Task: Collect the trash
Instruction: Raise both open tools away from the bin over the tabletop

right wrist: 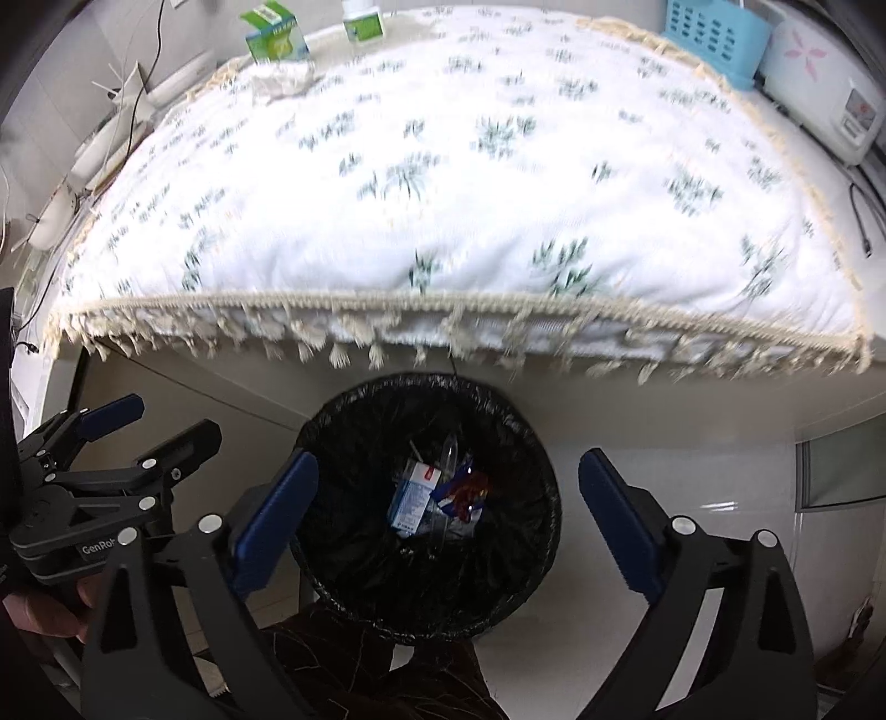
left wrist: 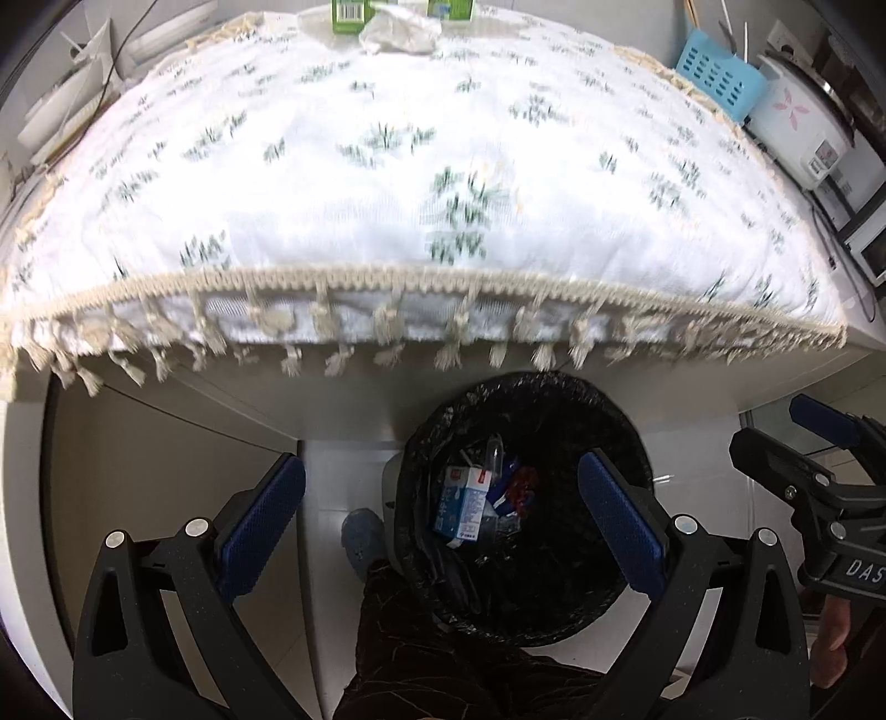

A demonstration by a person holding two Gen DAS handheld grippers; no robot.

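A round bin (left wrist: 620,404) with a black liner stands on the floor under the table's front edge. In it lie a blue-and-white carton (left wrist: 462,507), a clear plastic bottle and a red wrapper. My left gripper (left wrist: 440,462) hangs above the bin, open and empty. My right gripper (right wrist: 448,457) is open and empty over the same bin (right wrist: 343,399), and it also shows at the right edge as the right gripper (left wrist: 819,443). On the table's far side lie a crumpled tissue (left wrist: 398,30), a green box (left wrist: 349,14) and a green-labelled bottle (right wrist: 362,22).
A white flowered tablecloth (left wrist: 387,194) with a tasselled fringe covers the table. A blue basket (left wrist: 720,75) and a white rice cooker (left wrist: 797,122) stand at the back right. A person's dark trouser leg and shoe (left wrist: 362,534) are beside the bin.
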